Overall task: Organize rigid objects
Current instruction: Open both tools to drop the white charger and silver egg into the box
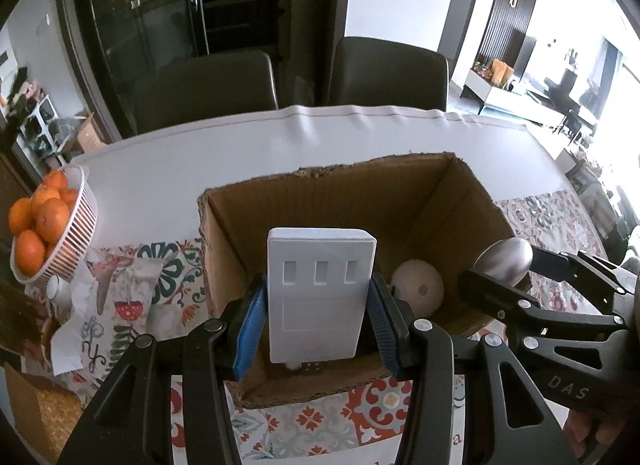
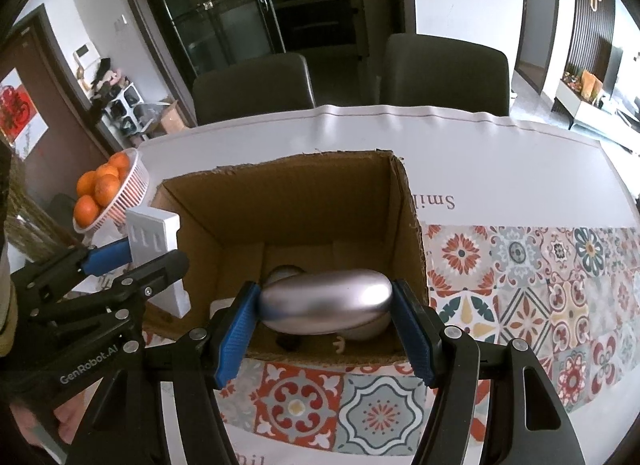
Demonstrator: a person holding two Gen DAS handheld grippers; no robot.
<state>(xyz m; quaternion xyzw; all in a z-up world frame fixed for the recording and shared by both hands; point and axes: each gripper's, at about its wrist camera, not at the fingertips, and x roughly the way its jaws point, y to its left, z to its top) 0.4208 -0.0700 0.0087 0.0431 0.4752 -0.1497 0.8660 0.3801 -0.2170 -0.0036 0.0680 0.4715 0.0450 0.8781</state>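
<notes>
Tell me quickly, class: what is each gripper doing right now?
Left gripper: closed on the white rectangular block.
Right gripper: closed on the silver oval object.

We note a matt white plastic block (image 1: 320, 293), a smooth brushed-metal oval (image 2: 325, 301), a rough corrugated cardboard box (image 2: 288, 201), ribbed blue rubbery pads (image 2: 234, 341), and glossy tablecloth (image 2: 520, 297).

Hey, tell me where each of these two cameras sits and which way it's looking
Left wrist: sits on the left tongs, looking forward over the cardboard box; they clamp a white block, the right tongs alongside.
Right wrist: sits on the right tongs, facing the box; they clamp a metal oval, the left tongs alongside.
Shared: box, basket of oranges, chairs.
</notes>
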